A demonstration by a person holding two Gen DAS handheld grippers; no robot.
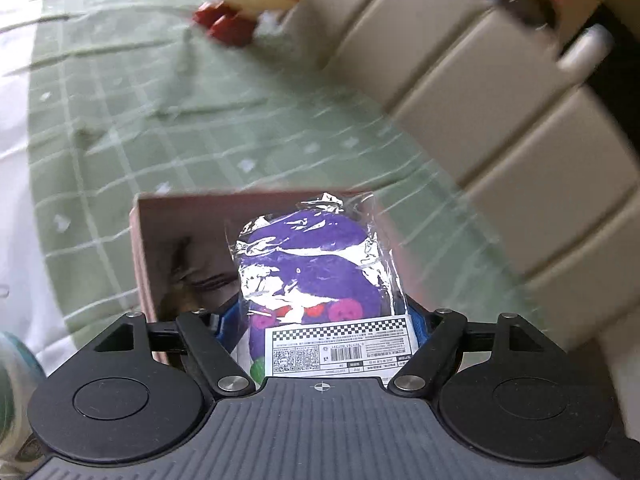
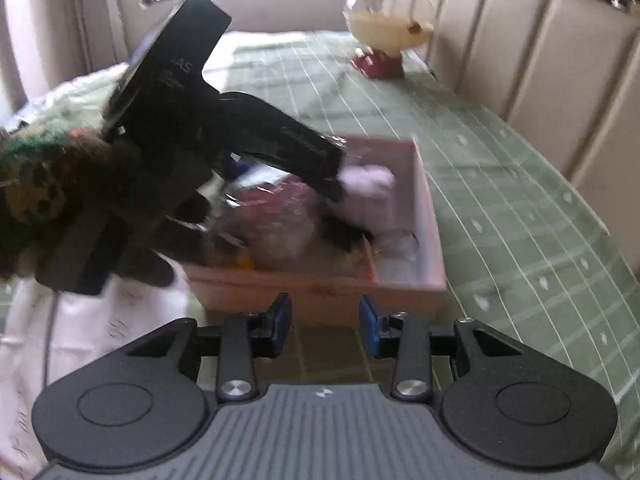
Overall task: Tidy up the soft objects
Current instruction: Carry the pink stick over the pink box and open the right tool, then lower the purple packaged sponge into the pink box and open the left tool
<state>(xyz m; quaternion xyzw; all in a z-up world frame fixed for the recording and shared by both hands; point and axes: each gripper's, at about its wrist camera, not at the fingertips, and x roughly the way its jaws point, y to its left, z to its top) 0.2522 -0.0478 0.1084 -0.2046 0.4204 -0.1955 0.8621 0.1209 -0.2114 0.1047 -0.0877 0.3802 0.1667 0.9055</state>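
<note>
A purple plush toy (image 1: pixel 312 276) in a clear wrapper with a white barcode label stands between the jaws of my left gripper (image 1: pixel 320 318), over a pink box (image 1: pixel 144 248). The jaws are spread wide and the blue pads flank the wrapper; I see no squeeze on it. In the right wrist view the left gripper (image 2: pixel 264 172) reaches into the pink box (image 2: pixel 434 240), which holds a pale pink plush (image 2: pixel 370 186) and other wrapped soft items. My right gripper (image 2: pixel 324 322) hovers open and empty just before the box's near wall.
A green checked cloth (image 2: pixel 500 200) covers the bed. A padded beige headboard (image 1: pixel 480 92) runs along the right. A cream plush with red feet (image 2: pixel 386 24) stands at the far end. A gloved hand and patterned sleeve (image 2: pixel 48 184) fill the left.
</note>
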